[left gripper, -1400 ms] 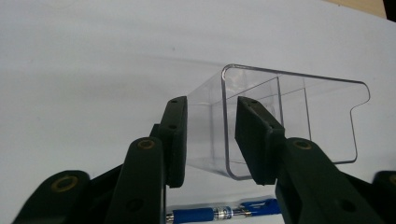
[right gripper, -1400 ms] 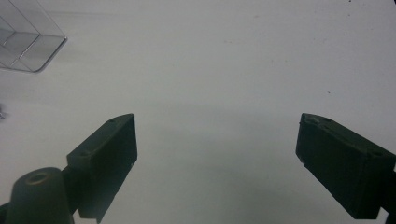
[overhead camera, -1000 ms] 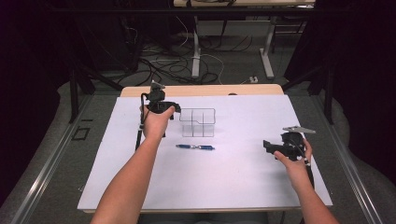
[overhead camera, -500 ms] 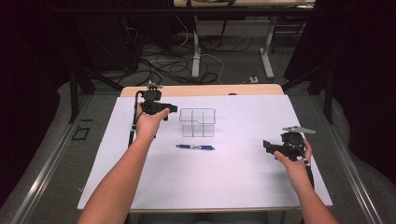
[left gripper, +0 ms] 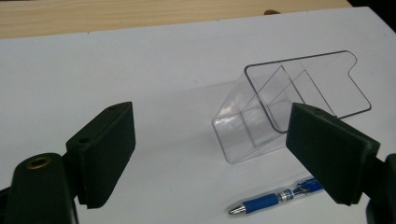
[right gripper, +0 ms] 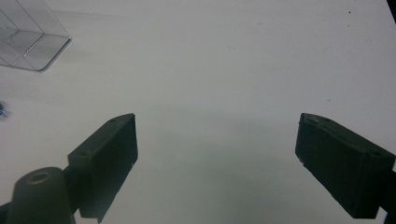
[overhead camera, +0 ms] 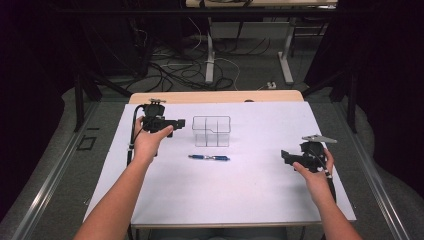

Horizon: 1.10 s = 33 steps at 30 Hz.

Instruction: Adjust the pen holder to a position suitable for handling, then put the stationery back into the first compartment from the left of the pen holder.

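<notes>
My left gripper (overhead camera: pixel 176 122) jaws spread wide, empty, just beside clear box (overhead camera: pixel 211 131). Right gripper (overhead camera: pixel 286 156) likewise spread, well apart. Pen (overhead camera: pixel 209 158) lies near box, toward me. I judge box light, stiff, slippery; pinch one wall at rim.

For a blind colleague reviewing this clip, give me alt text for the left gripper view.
The left gripper, its two black jaws wide apart, frames a clear plastic divided organizer standing on a white table. A blue pen lies in front of the organizer, near the right-hand jaw.
</notes>
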### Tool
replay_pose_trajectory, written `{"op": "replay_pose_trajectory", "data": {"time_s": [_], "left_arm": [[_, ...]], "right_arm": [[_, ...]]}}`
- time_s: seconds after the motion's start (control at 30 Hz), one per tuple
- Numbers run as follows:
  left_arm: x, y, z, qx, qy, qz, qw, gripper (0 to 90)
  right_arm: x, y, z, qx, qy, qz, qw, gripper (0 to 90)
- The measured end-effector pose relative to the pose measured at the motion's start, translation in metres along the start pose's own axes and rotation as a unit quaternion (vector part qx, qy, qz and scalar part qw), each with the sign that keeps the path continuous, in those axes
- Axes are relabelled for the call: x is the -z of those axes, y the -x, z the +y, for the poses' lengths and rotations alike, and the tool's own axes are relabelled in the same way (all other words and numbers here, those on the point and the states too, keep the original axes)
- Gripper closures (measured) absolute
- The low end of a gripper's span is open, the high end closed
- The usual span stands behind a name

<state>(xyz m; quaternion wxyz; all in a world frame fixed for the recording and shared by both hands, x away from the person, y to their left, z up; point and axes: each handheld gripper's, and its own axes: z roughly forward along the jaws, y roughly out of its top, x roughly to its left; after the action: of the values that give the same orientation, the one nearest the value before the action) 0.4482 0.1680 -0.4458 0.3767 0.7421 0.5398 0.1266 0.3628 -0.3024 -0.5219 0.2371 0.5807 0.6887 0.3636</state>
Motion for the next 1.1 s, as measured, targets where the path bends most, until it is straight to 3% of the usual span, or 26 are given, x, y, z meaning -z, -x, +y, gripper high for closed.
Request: {"op": "replay_pose_trajectory", "data": {"time_s": [0.2,0.37,0.57,0.8,0.83,1.1], "left_arm": [[0.004,-0.003,-0.013,0.002,0.013,0.018,0.9998,7.2],[0.008,-0.008,-0.025,0.014,0.01,0.004,0.9999,2.8],[0.014,-0.015,-0.042,0.012,0.031,-0.018,0.9993,1.1],[0.019,-0.026,-0.059,0.015,0.058,-0.015,0.9981,0.5],[0.021,-0.028,-0.059,0.01,0.049,-0.016,0.9986,0.5],[0.026,-0.033,-0.067,0.01,0.067,-0.019,0.9975,0.5]], "right_arm": [[0.001,-0.004,0.002,0.011,0.002,-0.001,0.9999,12.6],[-0.001,-0.007,0.003,0.021,0.004,0.001,0.9998,12.6],[-0.002,-0.013,0.005,0.035,0.003,0.0,0.9994,9.7],[-0.003,-0.025,0.009,0.056,-0.003,0.01,0.9984,4.9],[-0.004,-0.027,0.009,0.057,-0.006,0.012,0.9983,3.4],[-0.006,-0.043,0.015,0.078,-0.01,0.026,0.9966,0.0]]}}
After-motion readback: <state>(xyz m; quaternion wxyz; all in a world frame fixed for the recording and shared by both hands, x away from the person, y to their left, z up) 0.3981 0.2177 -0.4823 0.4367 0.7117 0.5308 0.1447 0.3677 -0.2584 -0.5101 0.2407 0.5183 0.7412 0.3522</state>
